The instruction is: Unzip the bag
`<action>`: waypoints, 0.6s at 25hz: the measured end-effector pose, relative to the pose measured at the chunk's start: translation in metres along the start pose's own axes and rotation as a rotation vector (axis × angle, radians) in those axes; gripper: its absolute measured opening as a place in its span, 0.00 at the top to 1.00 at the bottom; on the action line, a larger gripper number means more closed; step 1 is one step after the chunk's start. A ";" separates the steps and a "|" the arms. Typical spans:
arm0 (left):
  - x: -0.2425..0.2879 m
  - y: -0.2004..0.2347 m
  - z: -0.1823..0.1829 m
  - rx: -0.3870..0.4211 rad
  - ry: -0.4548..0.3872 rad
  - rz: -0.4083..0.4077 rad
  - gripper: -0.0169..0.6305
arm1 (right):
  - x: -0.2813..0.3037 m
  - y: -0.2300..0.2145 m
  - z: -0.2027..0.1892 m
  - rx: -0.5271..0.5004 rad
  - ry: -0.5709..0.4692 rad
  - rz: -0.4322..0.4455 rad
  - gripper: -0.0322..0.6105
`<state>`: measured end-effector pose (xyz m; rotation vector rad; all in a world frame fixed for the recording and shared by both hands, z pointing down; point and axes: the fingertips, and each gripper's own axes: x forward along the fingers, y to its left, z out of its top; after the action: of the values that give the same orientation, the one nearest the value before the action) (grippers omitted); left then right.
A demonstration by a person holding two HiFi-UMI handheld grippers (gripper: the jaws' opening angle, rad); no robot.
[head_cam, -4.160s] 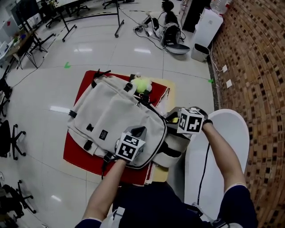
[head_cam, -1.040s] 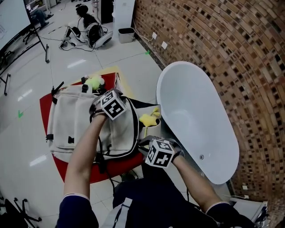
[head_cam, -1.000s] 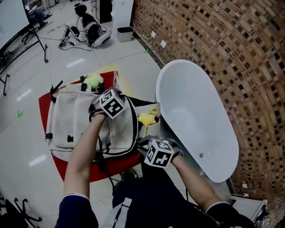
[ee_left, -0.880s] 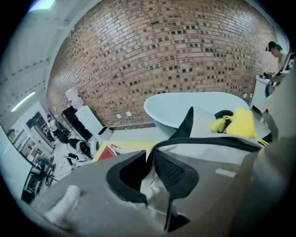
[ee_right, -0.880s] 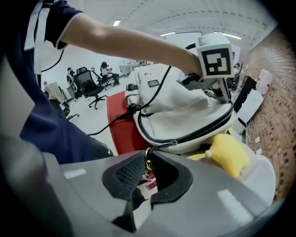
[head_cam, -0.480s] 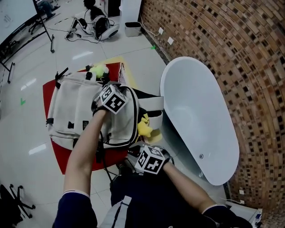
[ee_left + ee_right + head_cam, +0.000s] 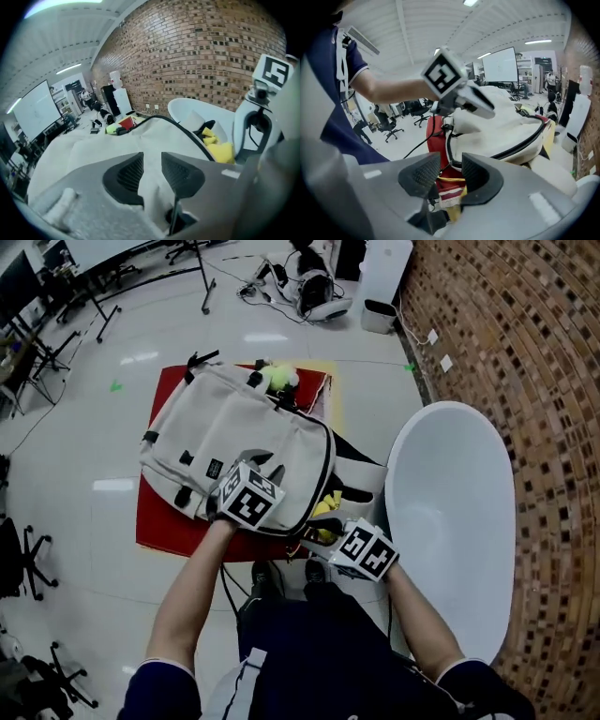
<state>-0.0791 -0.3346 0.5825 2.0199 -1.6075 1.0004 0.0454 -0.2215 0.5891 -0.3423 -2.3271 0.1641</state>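
A beige backpack (image 7: 239,442) lies flat on a red mat (image 7: 159,526). Its black-edged zip (image 7: 325,460) gapes on the right side, where a yellow toy (image 7: 326,509) shows inside. My left gripper (image 7: 152,159) sits at the bag's near edge; its jaws are opening, with loose bag cloth (image 7: 140,140) between them and not pinched. My right gripper (image 7: 451,161) hovers by the bag's near right corner with its jaws opening. Between those jaws I see only the mat's edge and a yellow cord (image 7: 450,179) beyond. The bag (image 7: 506,124) fills the right gripper view.
A white bathtub (image 7: 450,512) stands right of the mat, against a brick wall (image 7: 525,352). A yellow-green toy (image 7: 275,377) lies at the bag's far end. Office chairs (image 7: 19,540) and stands are on the tiled floor to the left. The person's shoes (image 7: 264,579) are near the mat.
My left gripper has drawn back from the bag's far end to its near edge. Both grippers' jaws have spread. The head view has swung left.
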 end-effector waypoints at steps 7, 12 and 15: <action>-0.045 -0.081 -0.083 -0.325 0.119 0.081 0.78 | -0.011 -0.036 0.013 -0.244 0.035 0.039 0.76; -0.040 -0.137 -0.097 -0.530 0.088 0.061 0.78 | 0.007 -0.034 0.006 -0.510 0.158 0.095 0.73; -0.027 -0.146 -0.103 -0.613 0.084 0.087 0.78 | 0.021 -0.029 -0.002 -0.675 0.239 0.158 0.69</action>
<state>0.0268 -0.2060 0.6537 1.4845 -1.7012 0.5143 0.0268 -0.2432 0.6112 -0.8280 -2.0553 -0.5704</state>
